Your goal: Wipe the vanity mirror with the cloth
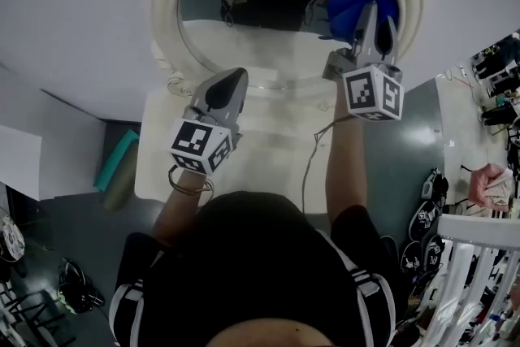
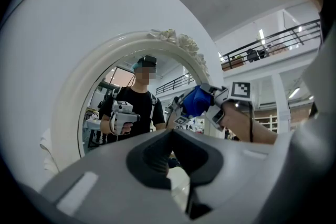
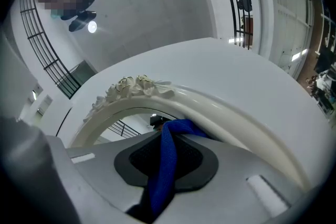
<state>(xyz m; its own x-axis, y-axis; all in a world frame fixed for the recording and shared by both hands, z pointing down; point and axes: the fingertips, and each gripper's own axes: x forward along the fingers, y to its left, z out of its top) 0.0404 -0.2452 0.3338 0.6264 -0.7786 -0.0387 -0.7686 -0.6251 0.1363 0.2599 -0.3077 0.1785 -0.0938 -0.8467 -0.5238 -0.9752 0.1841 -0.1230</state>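
Observation:
The oval vanity mirror (image 1: 276, 8) in its white carved frame (image 1: 166, 4) stands at the back of the white vanity table (image 1: 268, 150). My right gripper (image 1: 375, 30) is shut on the blue cloth (image 1: 345, 12), which is pressed to the glass near the mirror's right edge. In the right gripper view the cloth (image 3: 164, 165) hangs between the jaws, just under the frame (image 3: 136, 89). My left gripper (image 1: 230, 85) is shut and empty, held near the mirror's lower left rim. The left gripper view shows the mirror (image 2: 105, 113), the cloth (image 2: 197, 101) and the person's reflection.
A thin cable (image 1: 309, 166) trails over the table's front. On the floor lie a teal roll (image 1: 118, 162) at the left and shoes (image 1: 426, 207) at the right. A white railed piece of furniture (image 1: 479, 272) stands at the lower right.

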